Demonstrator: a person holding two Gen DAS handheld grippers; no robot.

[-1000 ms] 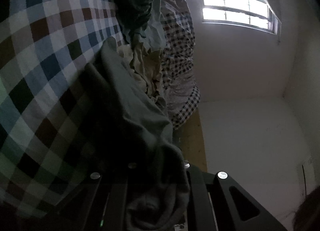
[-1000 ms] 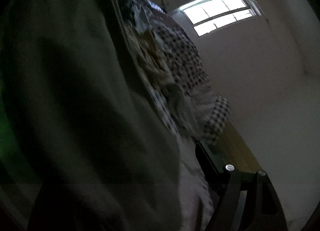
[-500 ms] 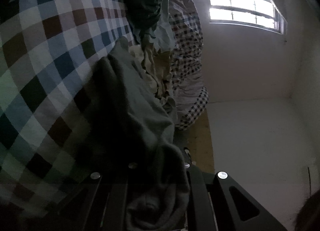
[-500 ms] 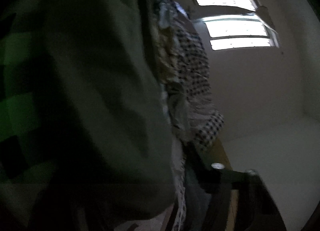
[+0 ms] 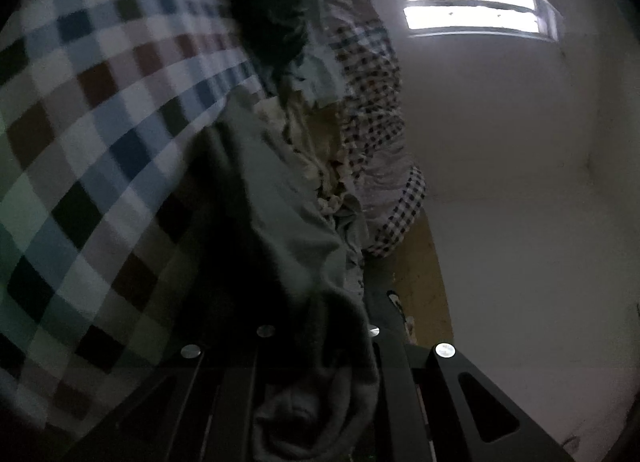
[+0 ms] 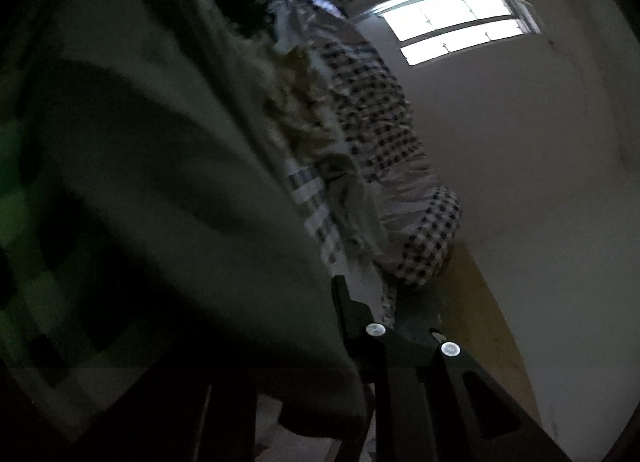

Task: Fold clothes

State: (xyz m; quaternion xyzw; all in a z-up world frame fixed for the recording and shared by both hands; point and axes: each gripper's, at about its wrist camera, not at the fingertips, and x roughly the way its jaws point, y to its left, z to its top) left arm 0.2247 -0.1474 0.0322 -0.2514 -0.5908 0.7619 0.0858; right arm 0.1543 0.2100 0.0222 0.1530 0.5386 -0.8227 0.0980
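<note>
A grey-green garment (image 5: 280, 202) lies over the checked bed sheet (image 5: 80, 142) and runs down into my left gripper (image 5: 316, 342), which is shut on a bunched end of it. In the right wrist view the same garment (image 6: 140, 142) fills the left half of the picture, and its lower edge hangs between the fingers. My right gripper (image 6: 280, 342) is closing, with the cloth pinched between its jaws. The garment drapes over its left finger and hides it. The right fingertip (image 6: 344, 302) presses against the fabric's edge.
A heap of other clothes (image 5: 312, 134) lies further along the bed, with a dark garment (image 5: 264, 14) on top. Beside it is a small-checked quilt (image 5: 372, 102). A wooden bed edge (image 5: 420, 282) and a white wall (image 5: 520, 222) with a bright window (image 5: 472, 10) are on the right.
The right gripper's fingers have come together on the garment and risen with it. The left gripper keeps its hold and has rolled slightly.
</note>
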